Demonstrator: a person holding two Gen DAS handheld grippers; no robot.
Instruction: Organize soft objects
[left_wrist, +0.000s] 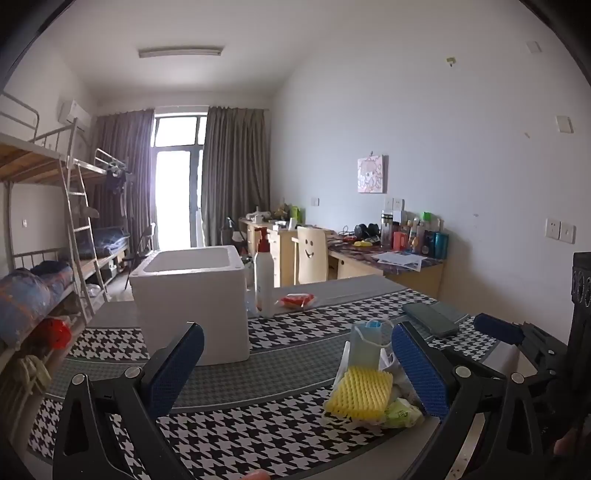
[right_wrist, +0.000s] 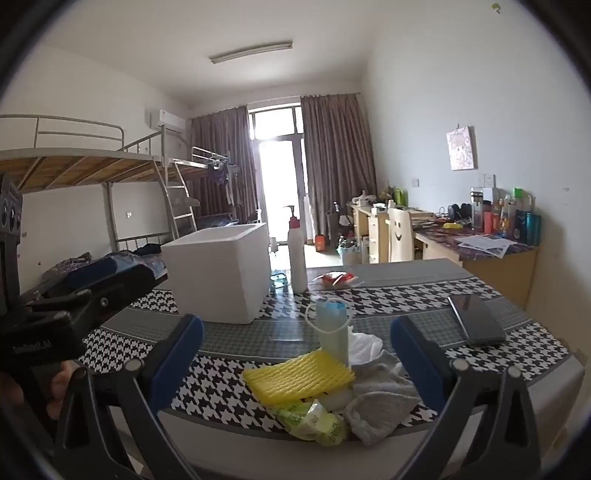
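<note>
Two grippers, left gripper (left_wrist: 297, 365) and right gripper (right_wrist: 297, 356), both spread wide and holding nothing, above the tabletop's (right_wrist: 236, 339) near edge. Heaped at that edge: yellow foam net (right_wrist: 299, 374), grey sock (right_wrist: 384, 402), green packet (right_wrist: 314, 422), face mask (right_wrist: 332, 328). Toward the far left corner, white foam box (right_wrist: 218, 273), with pump bottle (right_wrist: 297, 258) just beside. Near the right edge, phone (right_wrist: 476, 319).

Both wrist cameras sit low at the table's (left_wrist: 229, 384) near edge, facing twelve o'clock toward the window (right_wrist: 275, 173); both show the foam box (left_wrist: 192, 291).
</note>
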